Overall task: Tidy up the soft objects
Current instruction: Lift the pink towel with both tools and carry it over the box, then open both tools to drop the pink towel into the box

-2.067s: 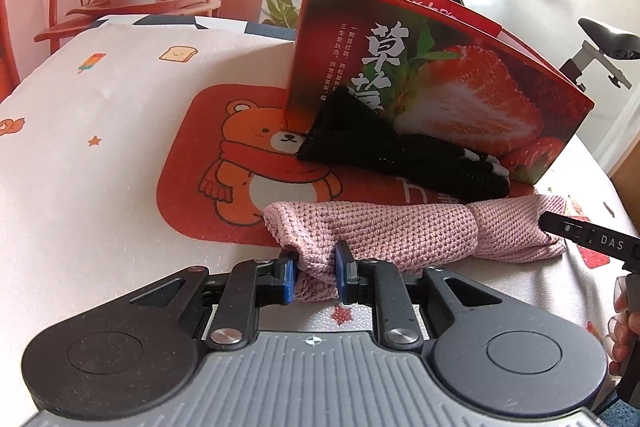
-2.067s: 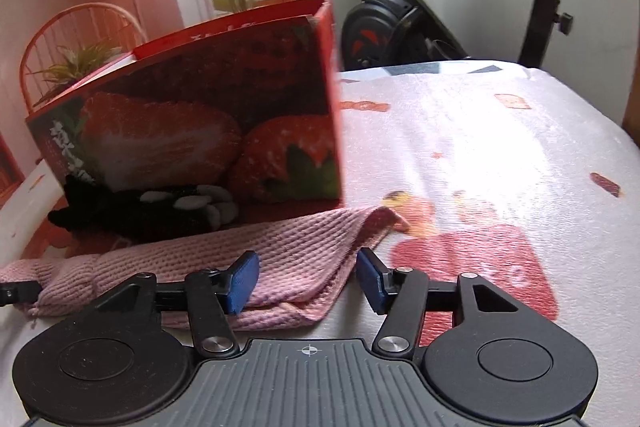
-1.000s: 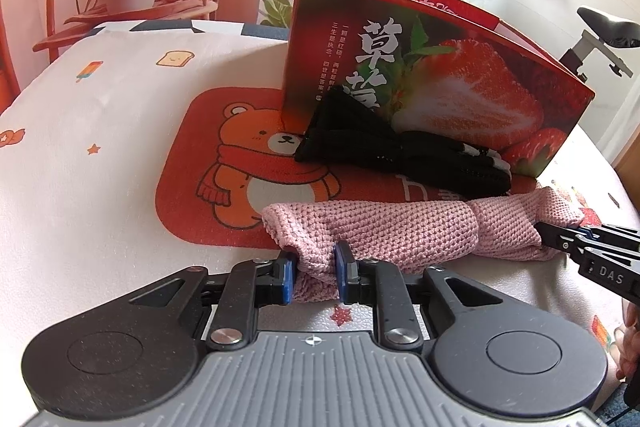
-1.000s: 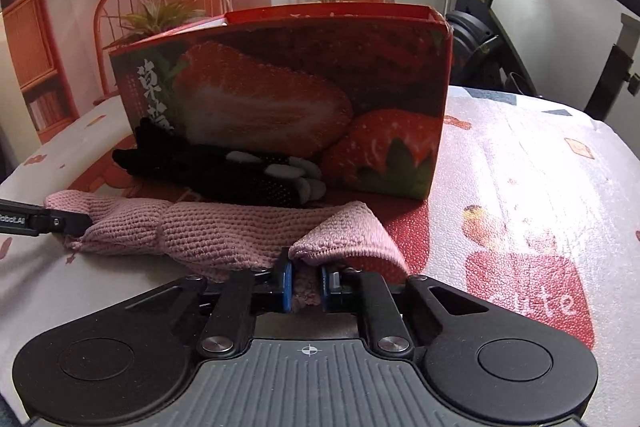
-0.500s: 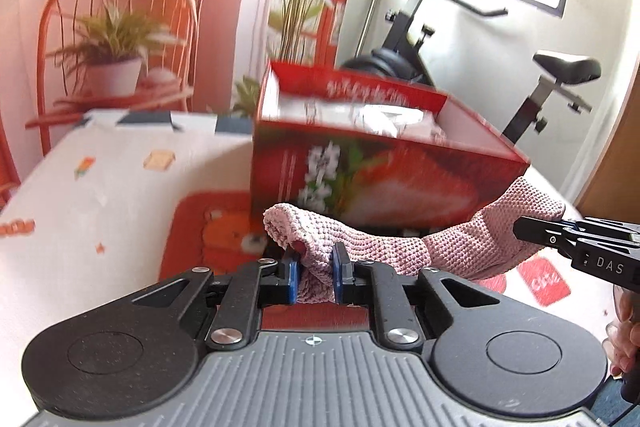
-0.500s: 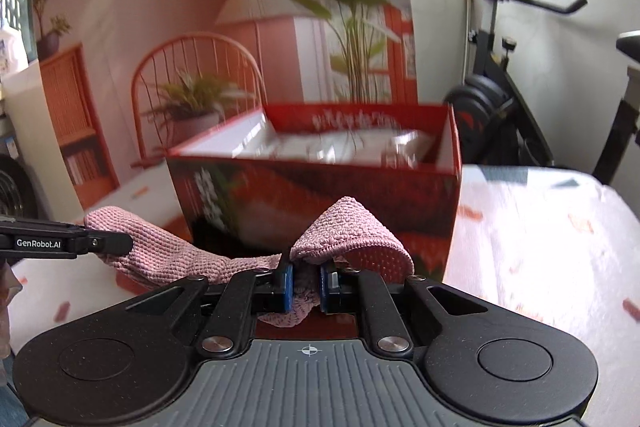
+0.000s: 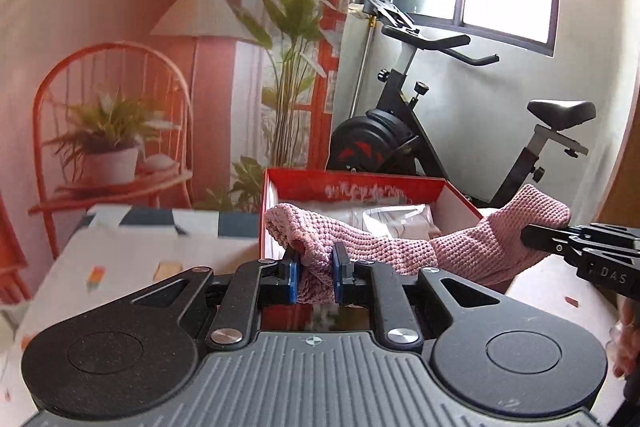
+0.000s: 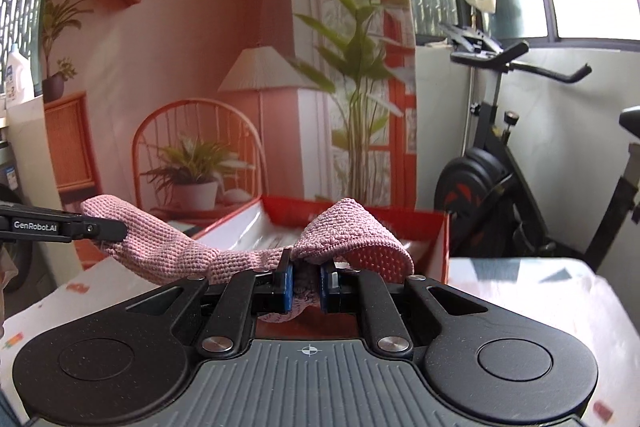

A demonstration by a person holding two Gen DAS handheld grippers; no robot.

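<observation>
While both ends are pinched, left gripper (image 7: 314,277) and right gripper (image 8: 307,287) carry pink knitted cloth (image 7: 384,247) above red box (image 7: 352,185), likely for stowing.

red box (image 7: 352,183) open-topped ahead, exercise bike (image 7: 404,131) behind, table (image 7: 120,267) bare at left

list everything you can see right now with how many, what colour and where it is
knitted cloth: one, pink, slung in the air between both grippers, before the box
box: one, red, open-topped, on the table, pale wrapped contents inside
table: one, white patterned cover
exercise bike: one, black, behind the box
left hand-held gripper: one, black with blue pads, shut on the cloth's left end
right hand-held gripper: one, black with blue pads, shut on its right end
</observation>
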